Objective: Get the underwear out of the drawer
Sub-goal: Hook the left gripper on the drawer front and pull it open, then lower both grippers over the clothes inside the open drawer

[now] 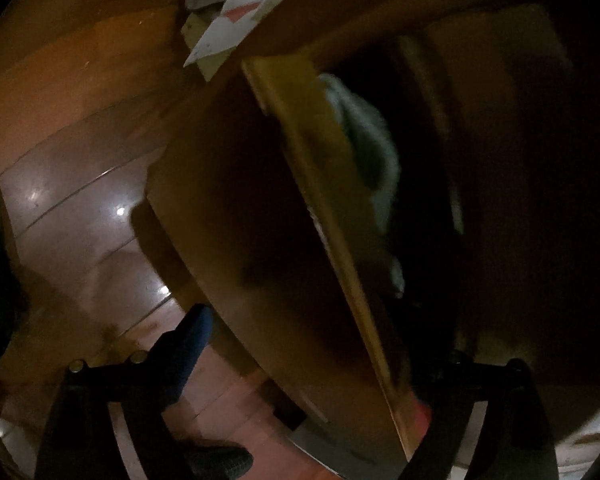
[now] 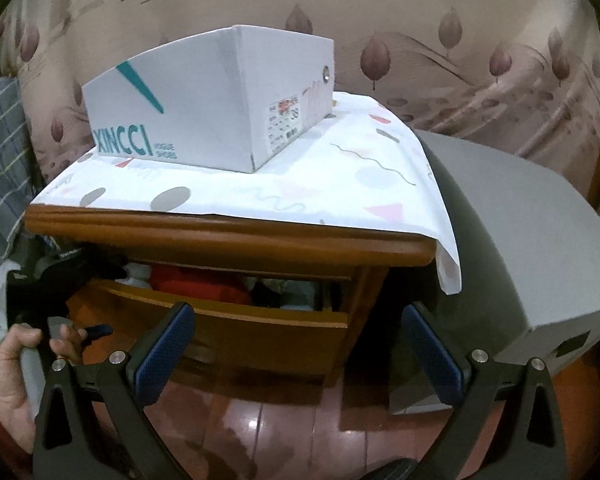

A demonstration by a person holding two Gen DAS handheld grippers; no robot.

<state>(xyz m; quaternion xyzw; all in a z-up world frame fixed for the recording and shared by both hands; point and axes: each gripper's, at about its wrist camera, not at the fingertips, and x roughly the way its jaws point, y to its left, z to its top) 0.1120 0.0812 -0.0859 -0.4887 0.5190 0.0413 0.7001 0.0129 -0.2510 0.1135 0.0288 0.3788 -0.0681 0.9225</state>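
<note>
A wooden nightstand drawer (image 2: 236,332) stands partly pulled out, with clothes inside: a red garment (image 2: 196,280), white and dark pieces beside it. My right gripper (image 2: 296,352) is open and empty, in front of the drawer front. In the left wrist view my left gripper (image 1: 308,364) straddles the drawer's front panel (image 1: 260,240), one blue pad (image 1: 188,344) outside, the other finger inside the drawer in the dark. A pale green-white garment (image 1: 364,140) lies inside. The left gripper also shows in the right wrist view (image 2: 96,330) at the drawer's left end.
A white shoe box (image 2: 204,108) stands on a patterned cloth (image 2: 340,184) on the nightstand top. A grey box-like object (image 2: 520,248) sits right of the nightstand. Checked fabric (image 2: 0,160) hangs at left. Glossy wooden floor (image 2: 280,432) lies below.
</note>
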